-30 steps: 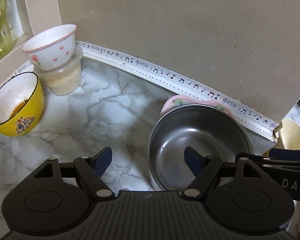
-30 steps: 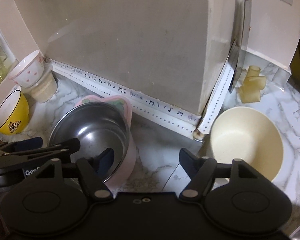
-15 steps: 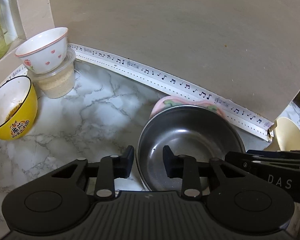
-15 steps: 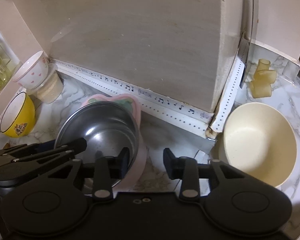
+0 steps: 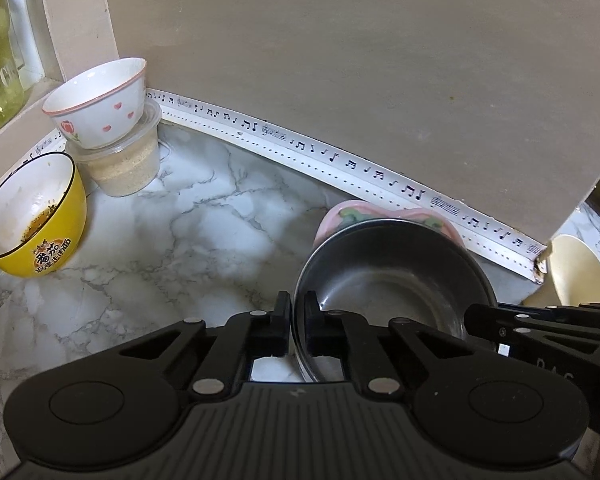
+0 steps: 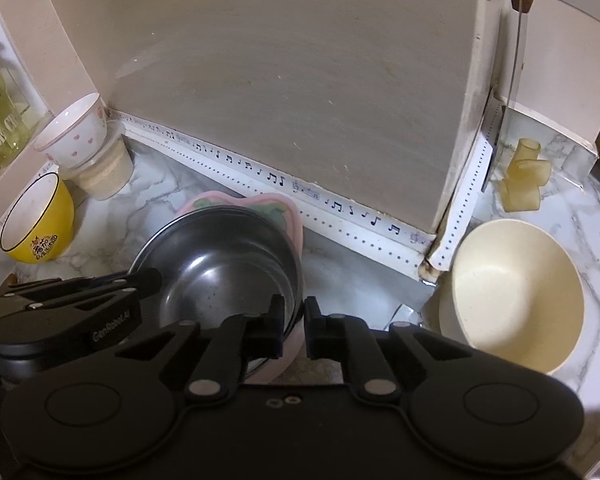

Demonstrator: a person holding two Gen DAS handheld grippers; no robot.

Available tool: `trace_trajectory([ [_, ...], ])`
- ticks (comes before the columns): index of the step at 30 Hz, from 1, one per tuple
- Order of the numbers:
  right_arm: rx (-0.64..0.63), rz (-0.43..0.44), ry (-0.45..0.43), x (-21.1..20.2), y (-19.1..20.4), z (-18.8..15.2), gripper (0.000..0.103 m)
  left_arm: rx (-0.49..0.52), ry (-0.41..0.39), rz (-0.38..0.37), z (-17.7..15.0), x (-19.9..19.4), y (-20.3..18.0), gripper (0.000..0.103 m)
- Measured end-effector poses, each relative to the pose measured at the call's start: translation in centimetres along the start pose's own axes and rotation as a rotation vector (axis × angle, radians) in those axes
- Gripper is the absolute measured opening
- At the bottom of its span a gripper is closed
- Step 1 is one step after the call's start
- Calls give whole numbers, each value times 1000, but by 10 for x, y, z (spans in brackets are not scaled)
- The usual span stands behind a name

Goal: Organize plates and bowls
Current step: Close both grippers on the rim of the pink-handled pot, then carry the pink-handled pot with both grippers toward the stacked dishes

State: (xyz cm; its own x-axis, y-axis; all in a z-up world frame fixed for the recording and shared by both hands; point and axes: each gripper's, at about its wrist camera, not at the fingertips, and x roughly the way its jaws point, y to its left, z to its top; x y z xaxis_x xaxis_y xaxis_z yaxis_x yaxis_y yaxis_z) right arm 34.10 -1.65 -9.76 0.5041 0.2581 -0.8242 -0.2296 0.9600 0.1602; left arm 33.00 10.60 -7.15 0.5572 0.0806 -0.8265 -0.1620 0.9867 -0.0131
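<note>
Both grippers have just closed: our left gripper (image 5: 297, 322) and right gripper (image 6: 293, 326) pinch opposite rims of the steel bowl (image 6: 220, 276); next, we lift it level off the pink dish (image 6: 288, 216).

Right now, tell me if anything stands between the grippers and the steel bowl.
Nothing visible does. Both sets of jaws have just closed: the left gripper pinches the steel bowl by its rim on one side, and the right gripper pinches the opposite side, with the wall of the pink dish caught there too.
</note>
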Motion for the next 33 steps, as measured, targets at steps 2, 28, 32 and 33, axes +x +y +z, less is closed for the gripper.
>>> trace_trajectory([
  [2,9,-1,2,-3,-1,-1,10,9,6,3,0,-5,-4,6],
  [28,90,39,-130,-127,-65,-31,9,78,-130,-131,-22,-119,-67,6],
  [32,115,27,-164,-157,-84,-41,9,109,-159,-170,-29,-143,-92,6],
  [33,117,21,-173,-165,-89,-44,9,118,-165,-179,-31,-148,-99,6],
])
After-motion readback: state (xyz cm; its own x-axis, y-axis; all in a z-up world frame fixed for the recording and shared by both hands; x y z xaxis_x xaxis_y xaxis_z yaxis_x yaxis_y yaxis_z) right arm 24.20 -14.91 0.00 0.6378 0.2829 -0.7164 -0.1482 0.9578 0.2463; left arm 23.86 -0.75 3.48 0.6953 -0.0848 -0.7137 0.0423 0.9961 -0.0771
